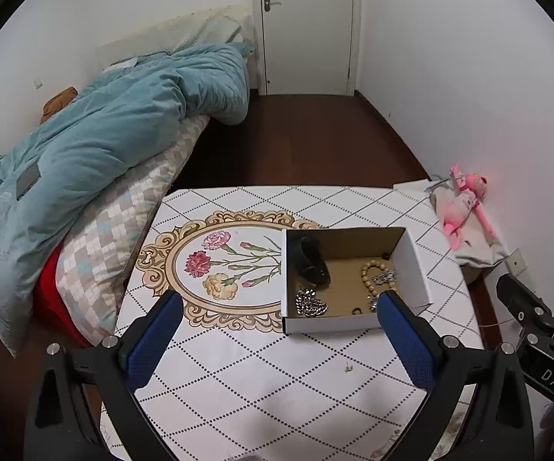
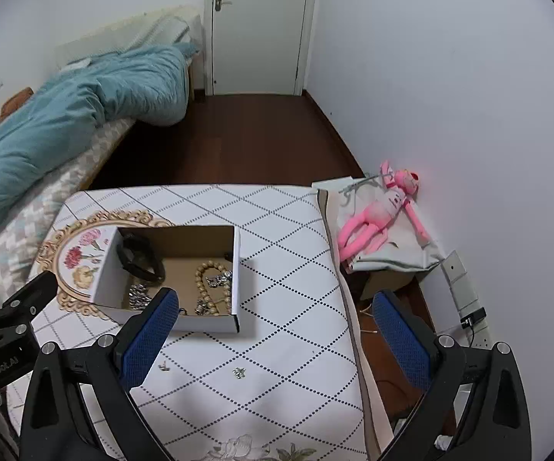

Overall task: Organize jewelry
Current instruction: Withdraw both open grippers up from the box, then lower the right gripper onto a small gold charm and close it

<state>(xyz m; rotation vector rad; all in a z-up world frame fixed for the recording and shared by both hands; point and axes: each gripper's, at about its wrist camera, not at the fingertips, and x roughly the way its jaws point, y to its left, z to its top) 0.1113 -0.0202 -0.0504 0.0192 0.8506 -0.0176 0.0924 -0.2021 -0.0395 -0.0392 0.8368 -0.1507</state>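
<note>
Cardboard forms the open box [image 1: 357, 292] on the patterned tablecloth [image 1: 238, 376] in my left wrist view; it already holds a black band [image 1: 311, 261], a silver chain [image 1: 310, 303], a beaded bracelet [image 1: 372, 274] and a small ring [image 1: 356, 310]. My left gripper [image 1: 277, 340] hovers short of the box with fingers spread and nothing between them; one tiny piece [image 1: 349, 368] lies loose on the cloth near it. In my right wrist view, my right gripper [image 2: 275, 340] is likewise spread wide and empty, above two loose items: a small earring [image 2: 164, 365] and a small silver charm [image 2: 239, 372], both lying outside the box [image 2: 169, 280], just in front of it. I judge these pieces light, hard and flat against soft cloth, so they will slip; I would pinch each across its widest part, pads low.
</note>
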